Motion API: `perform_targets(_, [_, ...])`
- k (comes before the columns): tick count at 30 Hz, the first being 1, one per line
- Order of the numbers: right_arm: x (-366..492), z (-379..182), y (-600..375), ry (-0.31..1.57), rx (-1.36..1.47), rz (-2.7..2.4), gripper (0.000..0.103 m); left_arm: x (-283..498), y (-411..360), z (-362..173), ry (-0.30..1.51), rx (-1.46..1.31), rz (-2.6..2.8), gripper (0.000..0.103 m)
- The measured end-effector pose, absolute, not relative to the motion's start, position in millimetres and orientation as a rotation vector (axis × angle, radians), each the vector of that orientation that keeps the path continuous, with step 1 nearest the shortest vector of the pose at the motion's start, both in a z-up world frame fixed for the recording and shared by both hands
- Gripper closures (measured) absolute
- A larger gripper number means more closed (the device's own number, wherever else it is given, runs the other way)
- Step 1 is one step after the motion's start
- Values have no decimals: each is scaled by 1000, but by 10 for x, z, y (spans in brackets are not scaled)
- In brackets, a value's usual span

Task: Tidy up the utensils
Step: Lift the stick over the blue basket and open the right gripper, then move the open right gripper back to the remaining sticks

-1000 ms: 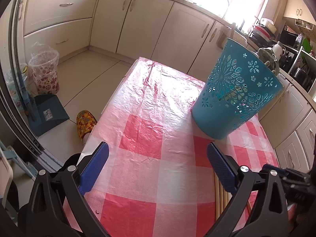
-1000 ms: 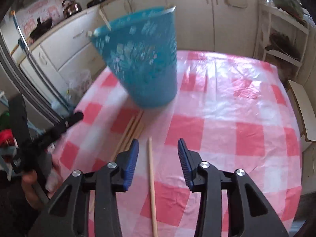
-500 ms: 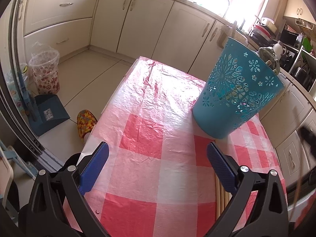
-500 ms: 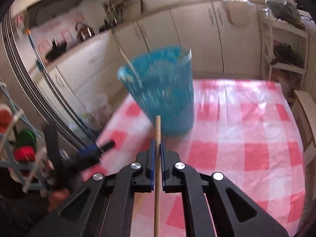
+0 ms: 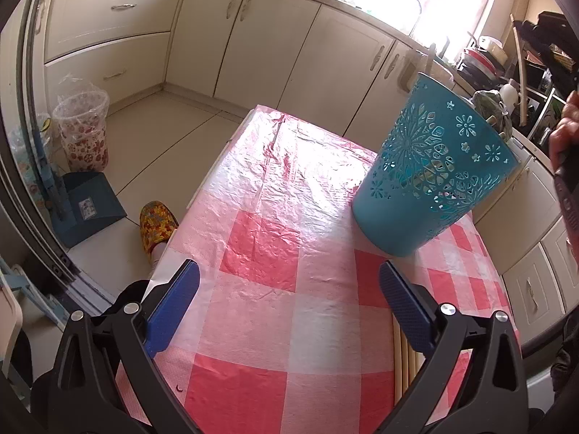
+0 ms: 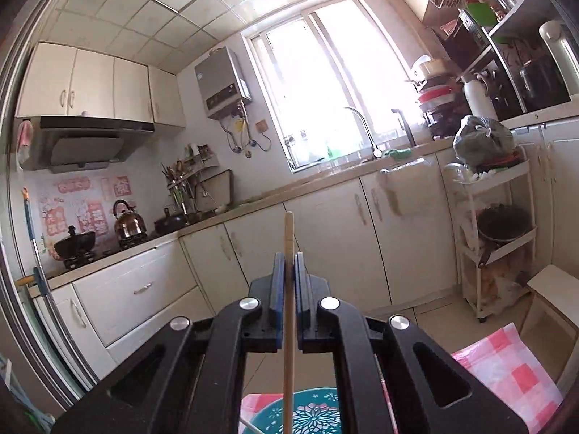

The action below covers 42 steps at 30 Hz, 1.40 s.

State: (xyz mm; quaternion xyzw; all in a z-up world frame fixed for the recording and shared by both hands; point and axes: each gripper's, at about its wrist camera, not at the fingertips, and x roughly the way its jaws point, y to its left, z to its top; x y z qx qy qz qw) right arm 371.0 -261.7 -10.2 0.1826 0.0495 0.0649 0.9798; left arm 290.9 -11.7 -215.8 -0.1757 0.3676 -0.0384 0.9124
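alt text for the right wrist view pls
The right gripper, pointing level at kitchen cabinets and a bright window, is shut on a wooden chopstick standing upright between its blue pads. Below it shows the teal basket on a pink checked tablecloth.

Left view tilts down at the table; right faces level, both showing the basket.

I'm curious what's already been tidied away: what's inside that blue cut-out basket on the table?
Through the teal basket's cut-outs only vague pale and greenish shapes show. From above, its patterned floor and one thin pale stick show; the right gripper and its chopstick cover the rest.
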Motion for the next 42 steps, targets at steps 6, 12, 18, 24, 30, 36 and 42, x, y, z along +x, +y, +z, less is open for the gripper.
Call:
perform_targets(6, [3722,-450,-2580,200,313,110,96,2896,-131,-2156,749,-359,-79,8])
perform_targets(12, [3430,-490,-2537,258,250,167,78,2895,-134,-2156,750,-355,-70,8])
perform_targets(18, [2650,-279,-2652,199,228,189,53,2899,-129,-2157,754,-349,-56,8])
perform_targets(24, [1984,-671,-2634,310,135,167,45,2885,-129,-2152,753,-341,-39,8])
perform_targets(30, [2008,-1402,-2704,553,163,110,44,2889,-148,-2154,760,-323,-30,8])
perform_targets(36, [2167,-1653,-2617,669,158,139,44,2884,-139,-2158,762,-322,-19,8])
perform_targets(42, [2192,-1815,-2469,730,123,174,45,2879,-133,-2160,761,-323,-19,8])
